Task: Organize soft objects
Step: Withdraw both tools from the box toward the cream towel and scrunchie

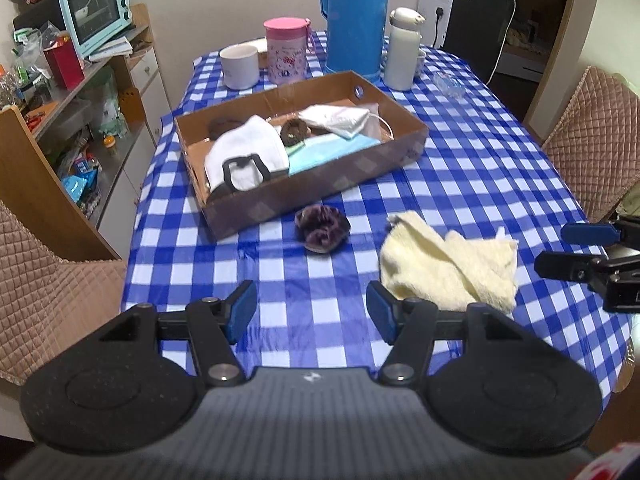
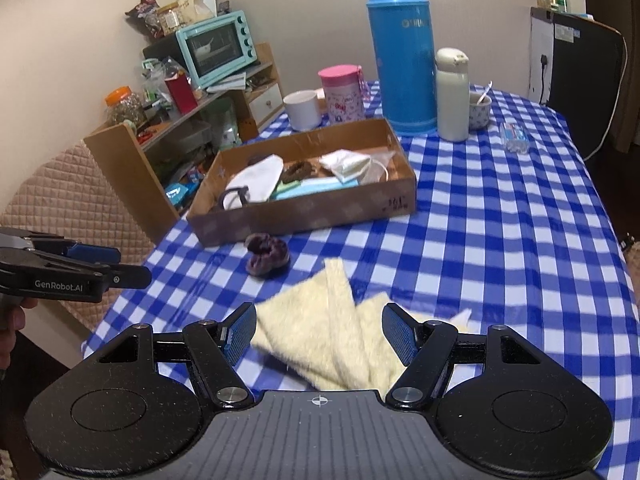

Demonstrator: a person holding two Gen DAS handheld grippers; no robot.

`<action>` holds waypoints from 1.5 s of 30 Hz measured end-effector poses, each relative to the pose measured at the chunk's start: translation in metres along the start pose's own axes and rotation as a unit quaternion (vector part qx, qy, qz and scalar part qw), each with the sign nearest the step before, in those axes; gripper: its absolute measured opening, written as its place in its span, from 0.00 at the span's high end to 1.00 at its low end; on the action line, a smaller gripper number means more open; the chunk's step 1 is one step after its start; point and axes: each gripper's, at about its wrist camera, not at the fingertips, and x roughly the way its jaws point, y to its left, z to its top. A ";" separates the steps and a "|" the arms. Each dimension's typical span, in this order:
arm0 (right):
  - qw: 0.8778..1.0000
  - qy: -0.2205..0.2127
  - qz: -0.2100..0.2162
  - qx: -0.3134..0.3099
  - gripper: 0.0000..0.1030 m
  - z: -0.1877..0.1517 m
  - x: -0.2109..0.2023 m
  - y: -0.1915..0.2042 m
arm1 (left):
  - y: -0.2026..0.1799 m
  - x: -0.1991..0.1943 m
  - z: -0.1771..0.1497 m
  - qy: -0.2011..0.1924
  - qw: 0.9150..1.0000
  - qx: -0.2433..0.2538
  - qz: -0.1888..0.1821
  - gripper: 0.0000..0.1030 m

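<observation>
Two grippers are hovering over a checked table [image 1: 480, 152], jaws standing apart and gripping nothing: the left [image 1: 312, 312] above bare cloth, the right [image 2: 319, 334] above a cream towel [image 2: 320, 336]. Nearby, a purple scrunchie [image 1: 322, 229] is lying beside the box [image 1: 312, 188].

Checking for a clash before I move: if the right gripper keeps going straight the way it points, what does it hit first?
Most likely the cream fleece cloth, lying on the checked tablecloth directly ahead of the open right gripper; depth is uncertain.
</observation>
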 end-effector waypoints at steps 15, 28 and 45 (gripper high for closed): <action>0.999 0.040 -0.003 0.002 0.32 -0.039 0.009 -0.004 | -0.023 0.006 -0.023 0.029 0.999 0.016 -0.002 0.44; 0.999 0.050 -0.008 -0.006 0.33 -0.043 0.026 -0.008 | -0.037 0.022 -0.027 0.055 0.998 0.022 -0.011 0.44; 0.997 0.068 -0.018 -0.009 0.33 -0.039 0.057 -0.023 | -0.042 0.061 -0.024 0.090 0.996 0.027 -0.014 0.44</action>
